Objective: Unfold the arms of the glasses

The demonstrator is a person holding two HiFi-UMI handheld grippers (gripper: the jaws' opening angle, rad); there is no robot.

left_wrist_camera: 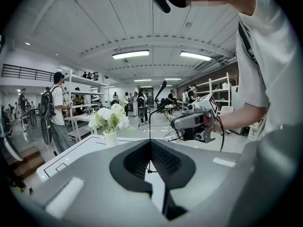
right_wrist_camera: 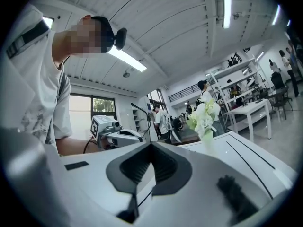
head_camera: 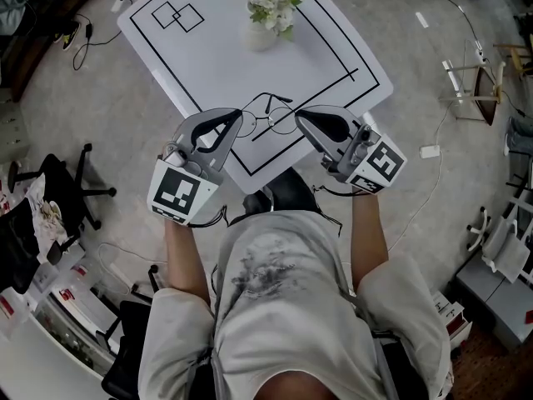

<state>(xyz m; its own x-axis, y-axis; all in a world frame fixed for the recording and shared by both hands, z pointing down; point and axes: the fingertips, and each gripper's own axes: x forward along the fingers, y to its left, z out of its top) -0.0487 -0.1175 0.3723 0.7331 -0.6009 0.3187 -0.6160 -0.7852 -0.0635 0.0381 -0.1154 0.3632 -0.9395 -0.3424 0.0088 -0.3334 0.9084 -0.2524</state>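
Your left claw (head_camera: 239,122) and right claw (head_camera: 298,117) are each pinched shut on the thin black wire glasses (head_camera: 268,117), which sit between them at the near edge of the smooth white surface (head_camera: 208,57). The round rims are faint and the contact points hard to see.

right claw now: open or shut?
Shut on the glasses. In the right gripper view the right claw has its pads together, with a thin black wire of the frame pinched between them.
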